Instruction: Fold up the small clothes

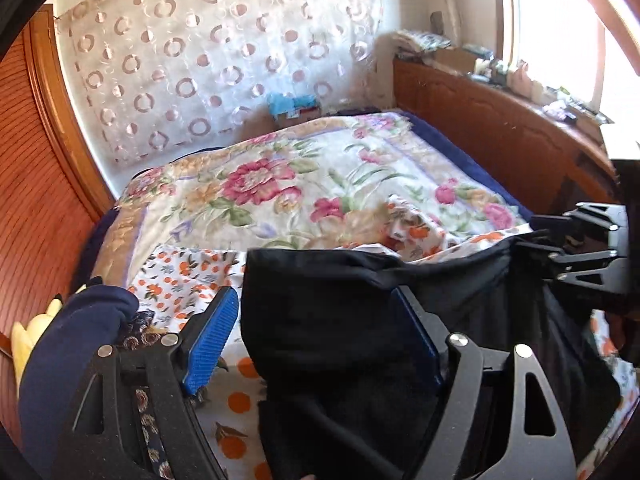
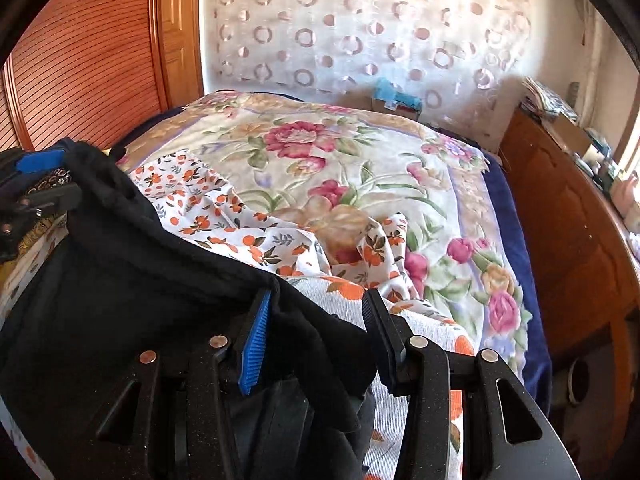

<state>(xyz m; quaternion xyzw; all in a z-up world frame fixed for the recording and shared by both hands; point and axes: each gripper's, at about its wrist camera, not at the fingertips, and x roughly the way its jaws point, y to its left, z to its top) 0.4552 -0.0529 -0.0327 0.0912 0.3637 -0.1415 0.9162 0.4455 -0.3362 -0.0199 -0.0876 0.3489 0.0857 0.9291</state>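
A black garment (image 1: 344, 320) hangs stretched between my two grippers above the bed; it also fills the lower left of the right wrist view (image 2: 132, 280). My left gripper (image 1: 320, 320) has its jaws wide apart, with the black cloth draped over the right finger. My right gripper (image 2: 316, 332) also stands open, the cloth's edge lying across the gap and over the left blue pad (image 2: 256, 340). The right gripper shows at the right edge of the left wrist view (image 1: 576, 240). A white cloth with orange prints (image 2: 256, 232) lies crumpled on the bed beneath.
The bed has a floral blanket (image 1: 280, 176) over a blue sheet. A wooden headboard (image 1: 500, 128) with a cluttered shelf runs along the right. A wooden wardrobe (image 2: 80, 60) stands at the left. A dark blue garment (image 1: 68, 340) lies at the near left.
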